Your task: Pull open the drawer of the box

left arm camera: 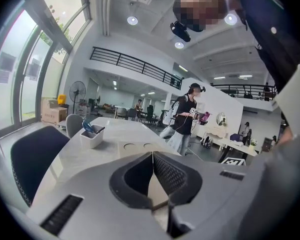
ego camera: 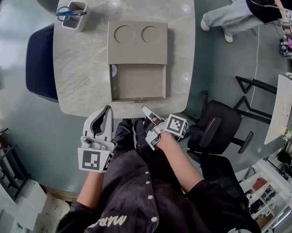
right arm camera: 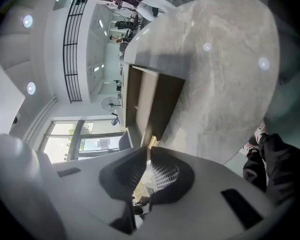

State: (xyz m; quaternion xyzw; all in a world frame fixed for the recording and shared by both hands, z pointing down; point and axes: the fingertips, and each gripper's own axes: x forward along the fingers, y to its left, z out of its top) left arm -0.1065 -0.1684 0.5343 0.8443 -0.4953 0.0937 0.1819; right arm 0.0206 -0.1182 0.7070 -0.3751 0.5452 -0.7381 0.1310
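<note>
Right tool [ego camera: 146,109], jaws pressed together, hangs just short of the pulled-out tan drawer [ego camera: 138,81] of the flat tan box [ego camera: 137,47]. Left tool [ego camera: 107,111], likewise clenched, sits beside it. Farther left on the grey marble desk [ego camera: 82,72], 1 white cup [ego camera: 80,23] holds blue-handled scissors [ego camera: 64,13].

Nothing legible is showing anywhere: white lettering [ego camera: 109,221] on the person's dark shirt [ego camera: 136,193], at the near edge, is appearing too blurred to read.
</note>
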